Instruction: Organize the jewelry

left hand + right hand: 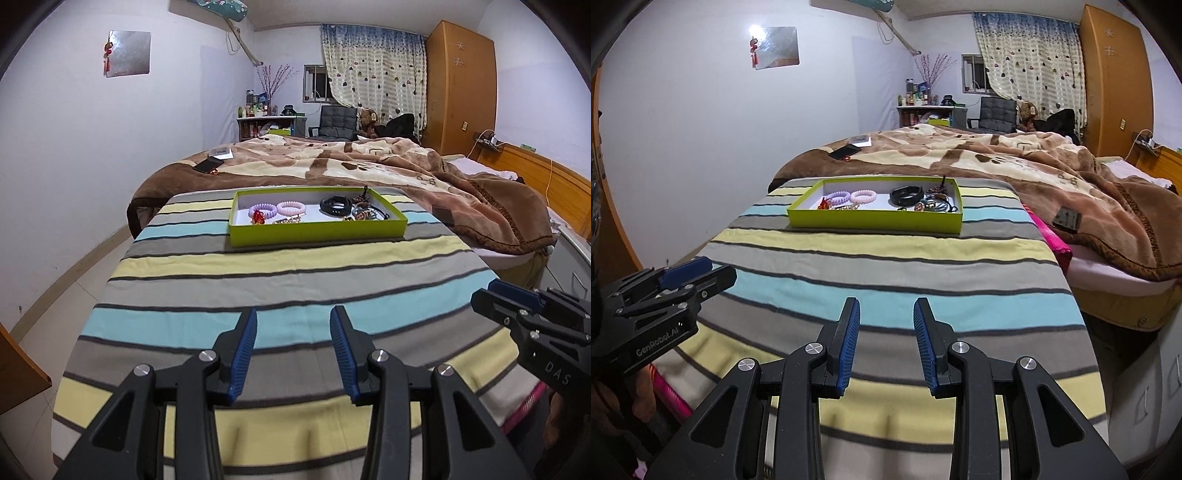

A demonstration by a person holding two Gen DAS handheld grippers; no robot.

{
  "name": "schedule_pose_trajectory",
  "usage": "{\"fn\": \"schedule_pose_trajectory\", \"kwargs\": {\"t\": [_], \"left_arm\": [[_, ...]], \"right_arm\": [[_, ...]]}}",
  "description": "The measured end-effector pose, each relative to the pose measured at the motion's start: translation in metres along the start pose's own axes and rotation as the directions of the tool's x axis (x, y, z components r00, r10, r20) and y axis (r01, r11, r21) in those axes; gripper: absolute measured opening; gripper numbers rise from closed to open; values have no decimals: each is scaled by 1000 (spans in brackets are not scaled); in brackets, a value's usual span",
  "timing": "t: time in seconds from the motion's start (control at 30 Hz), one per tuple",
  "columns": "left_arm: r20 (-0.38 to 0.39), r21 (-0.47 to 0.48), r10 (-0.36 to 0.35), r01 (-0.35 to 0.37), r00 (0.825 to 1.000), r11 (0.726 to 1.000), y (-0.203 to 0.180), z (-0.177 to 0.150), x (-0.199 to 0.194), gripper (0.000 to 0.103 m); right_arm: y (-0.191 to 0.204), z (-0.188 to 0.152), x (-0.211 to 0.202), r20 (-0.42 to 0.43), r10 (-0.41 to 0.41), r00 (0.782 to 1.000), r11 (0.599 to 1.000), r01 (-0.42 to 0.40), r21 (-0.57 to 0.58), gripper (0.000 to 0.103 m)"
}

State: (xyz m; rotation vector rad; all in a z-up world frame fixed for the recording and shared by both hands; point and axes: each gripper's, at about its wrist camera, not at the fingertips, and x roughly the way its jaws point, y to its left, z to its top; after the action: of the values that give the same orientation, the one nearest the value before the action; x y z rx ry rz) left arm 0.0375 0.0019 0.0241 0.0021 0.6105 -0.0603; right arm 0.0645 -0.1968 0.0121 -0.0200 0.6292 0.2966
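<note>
A lime-green tray (317,233) (875,223) stands on the striped cloth at the far end of the table. In it lie two pink coil hair ties (291,209) (863,196), a black band (335,205) (906,195), a red charm (258,218) and a heap of rings and bracelets (365,213) (936,205) at its right end. My left gripper (293,317) is open and empty over the near cloth, well short of the tray. My right gripper (886,306) is open and empty beside it. Each shows at the edge of the other's view.
The striped cloth (280,291) covers a small table whose near and right edges drop off. Behind it is a bed with a brown blanket (369,162), a phone (208,164) and a small box on it. A wardrobe (458,92) stands at the back right.
</note>
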Motion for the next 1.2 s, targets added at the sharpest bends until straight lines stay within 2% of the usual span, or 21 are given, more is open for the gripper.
{"fn": "schedule_pose_trajectory", "kwargs": {"t": [1.2], "left_arm": [[8, -5, 9, -9, 1000, 1000, -1, -7, -2, 43]], "right_arm": [[6, -5, -8, 10, -3, 1000, 1000, 3, -21, 31]]}}
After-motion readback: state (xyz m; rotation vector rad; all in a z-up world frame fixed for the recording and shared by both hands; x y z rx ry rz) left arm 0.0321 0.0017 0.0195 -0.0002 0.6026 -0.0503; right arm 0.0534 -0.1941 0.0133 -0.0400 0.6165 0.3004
